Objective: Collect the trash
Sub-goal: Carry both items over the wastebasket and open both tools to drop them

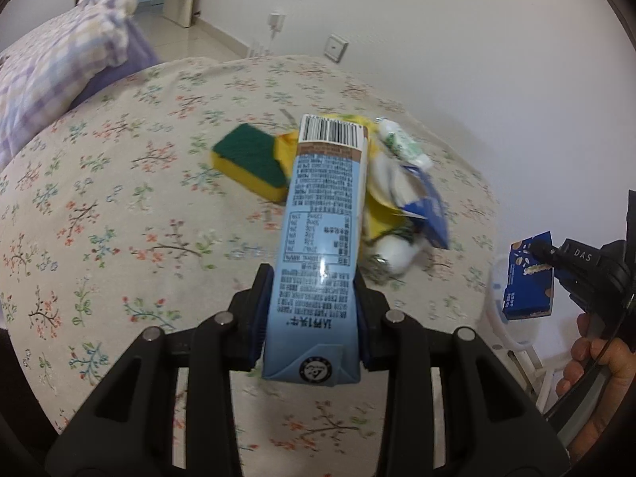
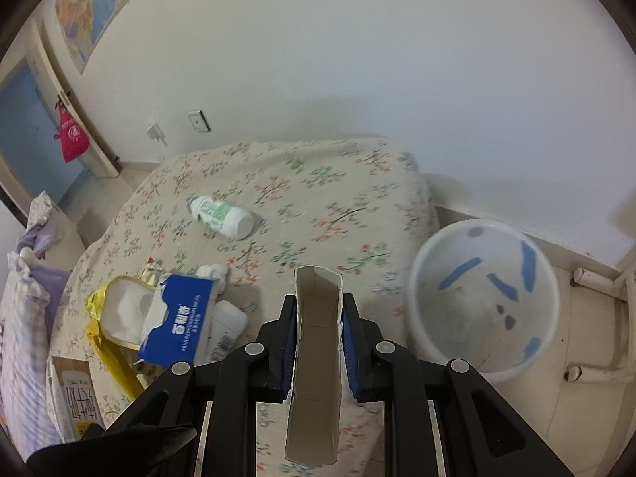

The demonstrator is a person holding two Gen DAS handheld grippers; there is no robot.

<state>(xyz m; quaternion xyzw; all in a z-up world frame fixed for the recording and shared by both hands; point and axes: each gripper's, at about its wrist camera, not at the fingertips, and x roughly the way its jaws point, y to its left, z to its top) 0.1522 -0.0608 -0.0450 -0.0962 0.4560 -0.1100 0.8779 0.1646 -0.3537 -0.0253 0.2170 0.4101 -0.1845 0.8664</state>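
The light-blue drink carton (image 1: 318, 238) sat clamped between the pads of the left hand-held gripper (image 1: 314, 314), raised above the floral bed (image 1: 119, 206); the right hand-held gripper (image 2: 319, 338) was closed on an opened blue snack box (image 2: 318, 349), held beside the white bin (image 2: 483, 302). That bin stood on the floor just beside the bed; left of it on the bed lay a white bottle (image 2: 222, 216), a torn blue tissue pack (image 2: 179, 318) and a yellow-green sponge (image 1: 250, 159).

On the bed (image 2: 318, 183), a bottle (image 2: 222, 216) lies behind the tissue pack (image 2: 179, 322); the bin (image 2: 483, 298) stands right (on the floor)
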